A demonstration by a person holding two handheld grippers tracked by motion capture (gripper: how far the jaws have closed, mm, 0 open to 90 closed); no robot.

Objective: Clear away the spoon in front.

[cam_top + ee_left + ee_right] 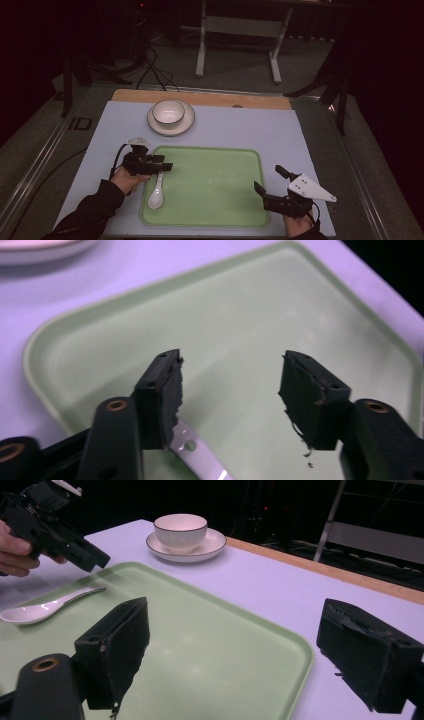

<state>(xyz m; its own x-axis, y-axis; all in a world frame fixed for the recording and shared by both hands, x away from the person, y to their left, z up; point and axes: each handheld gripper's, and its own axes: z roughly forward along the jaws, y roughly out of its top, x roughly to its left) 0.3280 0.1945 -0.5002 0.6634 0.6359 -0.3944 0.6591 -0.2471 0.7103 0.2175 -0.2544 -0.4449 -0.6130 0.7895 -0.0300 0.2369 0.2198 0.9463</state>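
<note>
A white ceramic spoon (155, 195) lies on the left part of a pale green tray (210, 185), bowl end toward me. My left gripper (167, 162) hovers just above the spoon's handle, jaws open and apart from it. In the left gripper view the handle (200, 455) shows below the left pad, with bare tray (250, 315) between the jaws of the left gripper (230, 385). My right gripper (268, 179) stands wide open over the tray's right edge with nothing between its jaws. The right gripper view shows the spoon (35, 611) lying flat under the left gripper (95, 559).
A white bowl (168, 111) sits on a saucer (186, 122) behind the tray, on a lilac mat (250, 125). A wooden strip (200, 97) borders the mat's far edge. A white metal stand (240, 30) and cables are on the floor beyond.
</note>
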